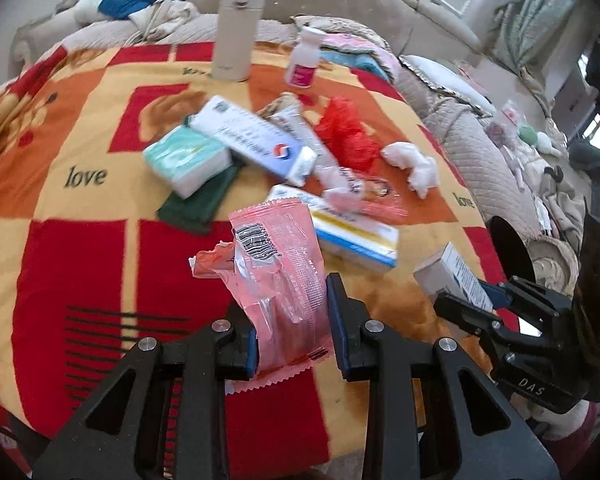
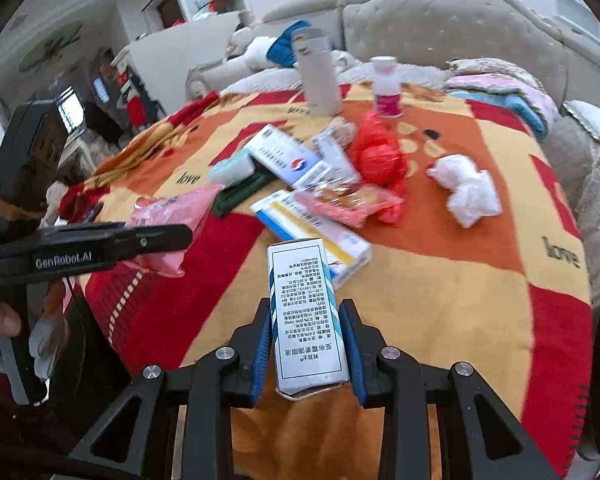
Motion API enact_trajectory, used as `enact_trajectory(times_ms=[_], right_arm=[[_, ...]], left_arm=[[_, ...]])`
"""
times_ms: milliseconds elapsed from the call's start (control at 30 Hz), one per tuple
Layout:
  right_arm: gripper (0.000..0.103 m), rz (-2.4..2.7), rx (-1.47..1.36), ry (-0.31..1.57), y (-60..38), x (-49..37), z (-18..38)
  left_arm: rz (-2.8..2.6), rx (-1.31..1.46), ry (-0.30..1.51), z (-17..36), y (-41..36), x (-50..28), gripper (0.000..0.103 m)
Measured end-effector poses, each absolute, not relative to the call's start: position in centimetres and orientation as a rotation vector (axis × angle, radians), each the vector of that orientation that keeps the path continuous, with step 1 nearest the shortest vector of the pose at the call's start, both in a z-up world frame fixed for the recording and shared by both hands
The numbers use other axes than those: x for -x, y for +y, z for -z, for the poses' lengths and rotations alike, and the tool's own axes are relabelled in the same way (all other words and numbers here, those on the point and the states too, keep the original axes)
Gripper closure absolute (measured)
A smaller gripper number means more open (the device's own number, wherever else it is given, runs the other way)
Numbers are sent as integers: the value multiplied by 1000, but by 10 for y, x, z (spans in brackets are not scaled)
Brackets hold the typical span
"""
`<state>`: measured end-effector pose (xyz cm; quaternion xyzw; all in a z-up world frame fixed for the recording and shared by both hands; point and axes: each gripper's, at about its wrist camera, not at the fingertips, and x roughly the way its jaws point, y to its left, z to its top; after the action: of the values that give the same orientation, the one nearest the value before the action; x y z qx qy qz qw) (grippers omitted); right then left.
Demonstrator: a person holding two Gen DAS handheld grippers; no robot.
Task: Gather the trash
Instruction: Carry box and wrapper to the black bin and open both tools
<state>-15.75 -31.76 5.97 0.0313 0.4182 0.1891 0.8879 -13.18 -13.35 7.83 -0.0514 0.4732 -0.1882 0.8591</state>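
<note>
A crumpled pink plastic wrapper (image 1: 276, 248) with a barcode is pinched between the blue pads of my left gripper (image 1: 288, 300) and held above the blanket. In the right wrist view that wrapper (image 2: 172, 208) hangs from the left gripper (image 2: 172, 236) at the left. My right gripper (image 2: 306, 308) is shut on a small white medicine box (image 2: 300, 272) with printed text, which stands up between its fingers. The left wrist view shows the same box (image 1: 452, 272) in the right gripper (image 1: 472, 304) at the lower right.
On the red, orange and yellow blanket (image 1: 80, 128) lie a tissue pack (image 1: 188, 160), a white and blue box (image 1: 256, 140), a yellow-striped box (image 1: 352, 232), a red plastic bag (image 1: 346, 132), a crumpled white tissue (image 1: 412, 164) and a green cloth (image 1: 196, 208). A tall beige flask (image 1: 238, 36) and a pill bottle (image 1: 304, 58) stand behind.
</note>
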Motion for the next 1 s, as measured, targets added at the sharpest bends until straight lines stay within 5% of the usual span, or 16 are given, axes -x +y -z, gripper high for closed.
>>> enact_trajectory(times_ms=[1000], right_arm=[[71,-68,-232,798,-484,185,-73]], left_arm=[[563,-138,925,-90,-308,131,77]])
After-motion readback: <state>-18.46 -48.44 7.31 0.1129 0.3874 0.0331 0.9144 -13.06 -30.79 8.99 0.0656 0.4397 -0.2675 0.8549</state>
